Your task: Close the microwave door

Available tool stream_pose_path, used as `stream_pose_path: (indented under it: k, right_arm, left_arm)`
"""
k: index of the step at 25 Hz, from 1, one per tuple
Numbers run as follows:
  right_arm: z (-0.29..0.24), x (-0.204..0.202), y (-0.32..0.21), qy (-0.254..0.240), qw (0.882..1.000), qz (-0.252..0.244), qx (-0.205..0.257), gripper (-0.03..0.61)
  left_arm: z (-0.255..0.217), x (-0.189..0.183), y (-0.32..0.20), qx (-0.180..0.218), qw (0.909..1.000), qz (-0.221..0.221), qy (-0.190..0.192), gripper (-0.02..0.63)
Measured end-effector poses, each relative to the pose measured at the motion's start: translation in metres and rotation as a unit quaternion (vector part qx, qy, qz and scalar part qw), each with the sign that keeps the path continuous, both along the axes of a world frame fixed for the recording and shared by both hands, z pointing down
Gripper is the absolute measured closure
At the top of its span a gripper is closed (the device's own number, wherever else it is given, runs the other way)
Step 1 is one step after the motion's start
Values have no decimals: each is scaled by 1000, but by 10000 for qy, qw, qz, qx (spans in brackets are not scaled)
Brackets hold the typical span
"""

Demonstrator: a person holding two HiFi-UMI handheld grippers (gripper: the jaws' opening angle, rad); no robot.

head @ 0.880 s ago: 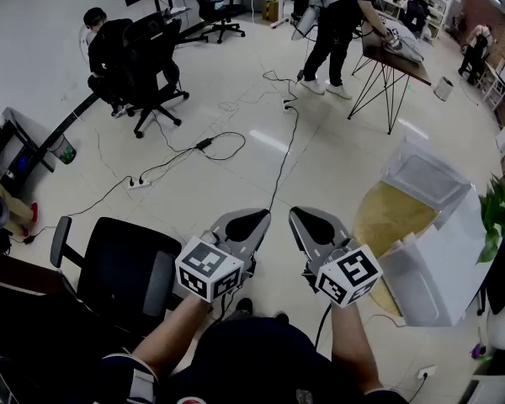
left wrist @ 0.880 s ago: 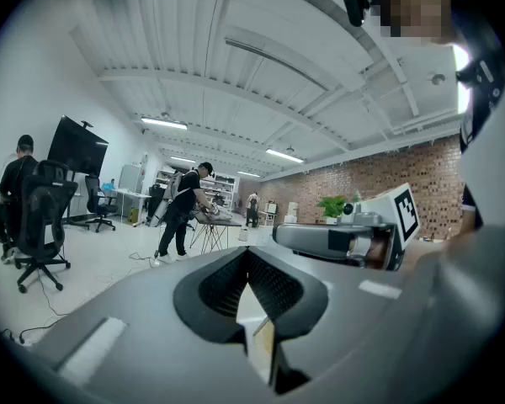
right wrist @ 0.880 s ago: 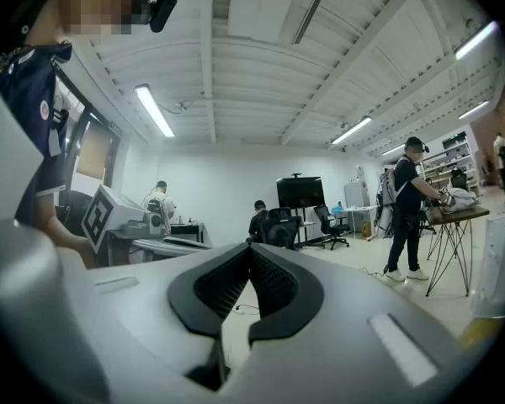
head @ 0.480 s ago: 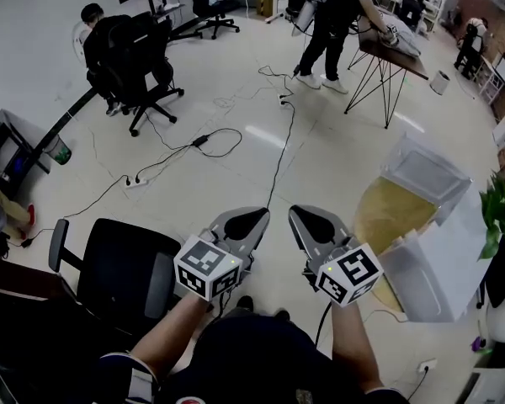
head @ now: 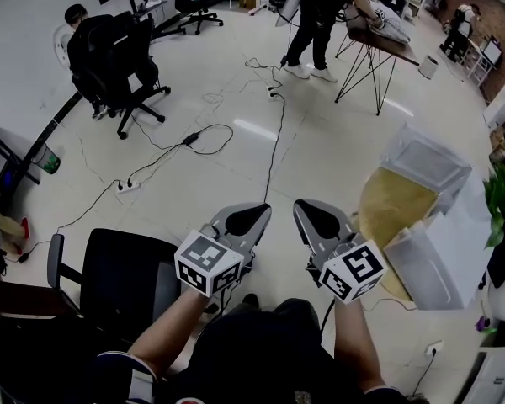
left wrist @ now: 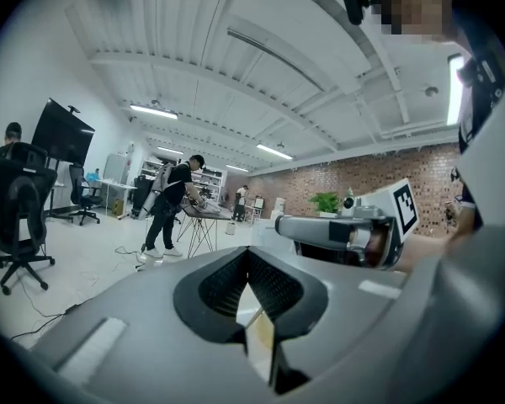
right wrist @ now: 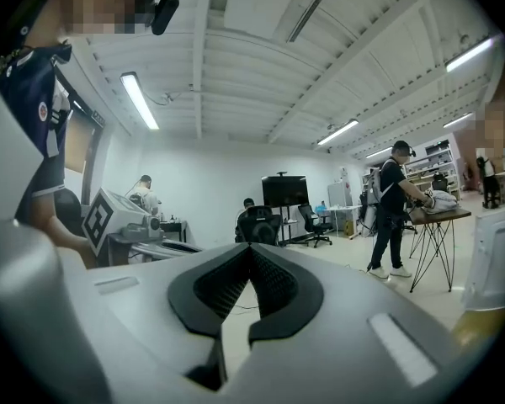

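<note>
microwave door unseen, presumably light and stiff, best pushed at its free edge; left gripper and right gripper both closed, empty.

Seen from the head, the standing person at 12 o'clock and the seated person at 10 o'clock have slid toward the top edge. The black office chair at 8 o'clock shows more fully. The right gripper has edged slightly toward 3 o'clock.

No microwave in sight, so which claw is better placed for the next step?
Right, but only barely. The left gripper and right gripper hang level, both shut and empty. Only the table lies on the right gripper's side.
</note>
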State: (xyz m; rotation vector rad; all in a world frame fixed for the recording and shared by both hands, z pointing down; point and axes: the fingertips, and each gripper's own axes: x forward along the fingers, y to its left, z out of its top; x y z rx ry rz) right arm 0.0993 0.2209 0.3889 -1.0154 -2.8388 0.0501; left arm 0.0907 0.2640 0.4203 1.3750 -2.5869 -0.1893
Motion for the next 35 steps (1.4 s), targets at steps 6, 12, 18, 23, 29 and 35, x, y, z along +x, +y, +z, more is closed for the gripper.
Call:
stream_pose_path:
  k: [6,12,18,23,29,35]
  right_arm:
    - [0,-13,-8,10,9996,292,-39,577]
    - [9,-35,-21,59,9988,491,-58,577]
    - [10,-75,-47,64,9985,542,-83,577]
    - [2,-121,-80,3,9981,601,-117,577]
    - [-2,-166,-122,17,9975,702,-73,577]
    - [-8,-199,-161,-79,9953,959,-64,577]
  left_arm:
    - [2,-16,-3,-51,9998,178,-2,601]
    - [10,-40,-15,-53,9995,318,55,601]
    - [13,-80,-43,-87,9992,384,101,601]
    - [6,-127,-75,-101,9991,405,75,601]
    - [5,-175,-118,-140,9990,392,165,601]
    - [0,-213,-156,-181,9981,582,103,601]
